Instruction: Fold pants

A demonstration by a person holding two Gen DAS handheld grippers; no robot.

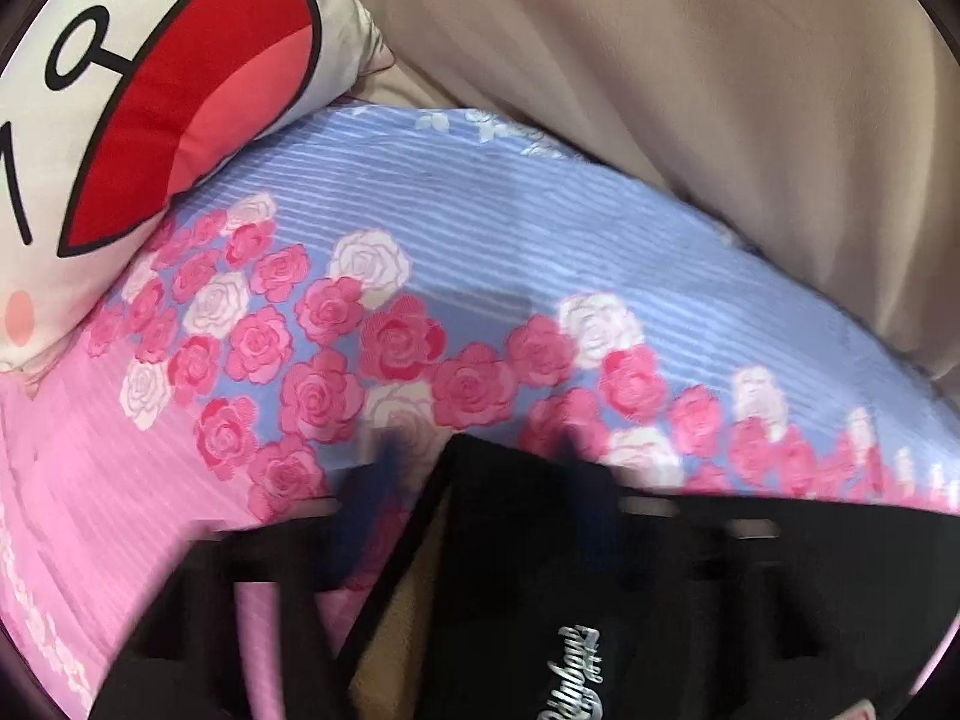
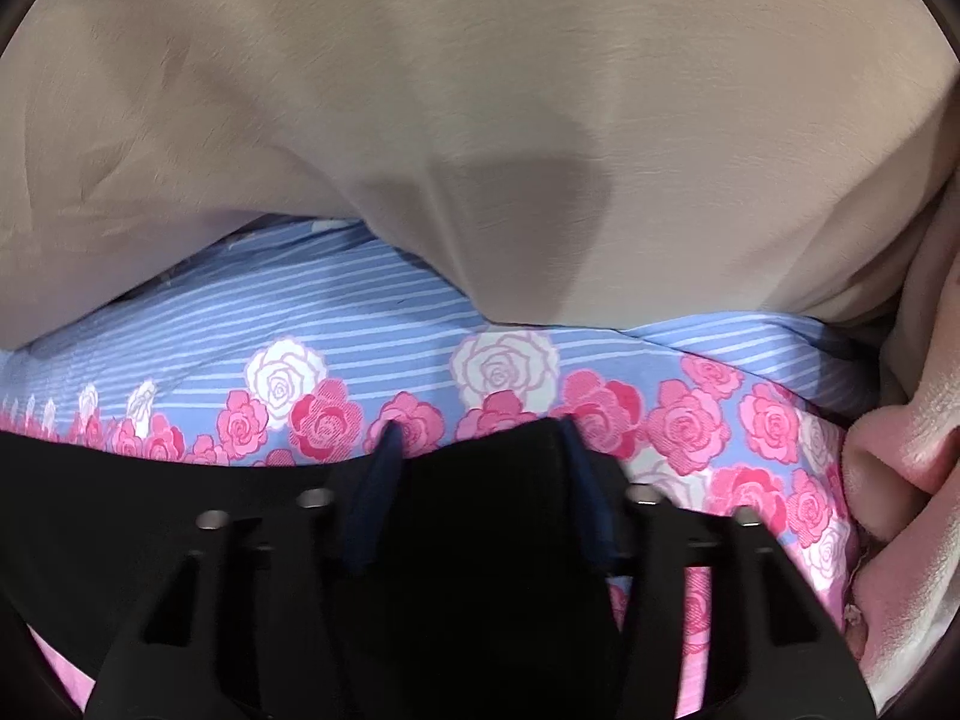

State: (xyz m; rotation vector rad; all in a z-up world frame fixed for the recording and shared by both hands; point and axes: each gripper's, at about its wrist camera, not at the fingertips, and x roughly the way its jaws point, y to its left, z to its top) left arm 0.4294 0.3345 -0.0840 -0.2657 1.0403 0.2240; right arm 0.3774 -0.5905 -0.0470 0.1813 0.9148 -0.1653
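A bedsheet of blue-and-white stripes banded with pink and white printed roses (image 1: 468,252) covers the surface, turning plain pink toward the near left edge. Behind it rises a large beige fabric mass (image 2: 480,108) – smooth, softly creased – filling the upper part of both views. At the far left lies a white cushion with a red and black cartoon print (image 1: 150,108); at the far right, a bunched pale pink fleecy cloth (image 2: 918,432). The black pants (image 2: 474,540) lie on the sheet at its near side, with white script lettering visible in the left view. The left gripper (image 1: 480,468) and right gripper (image 2: 480,438) both have fingers set apart, black cloth between them – whether they pinch it cannot be told.
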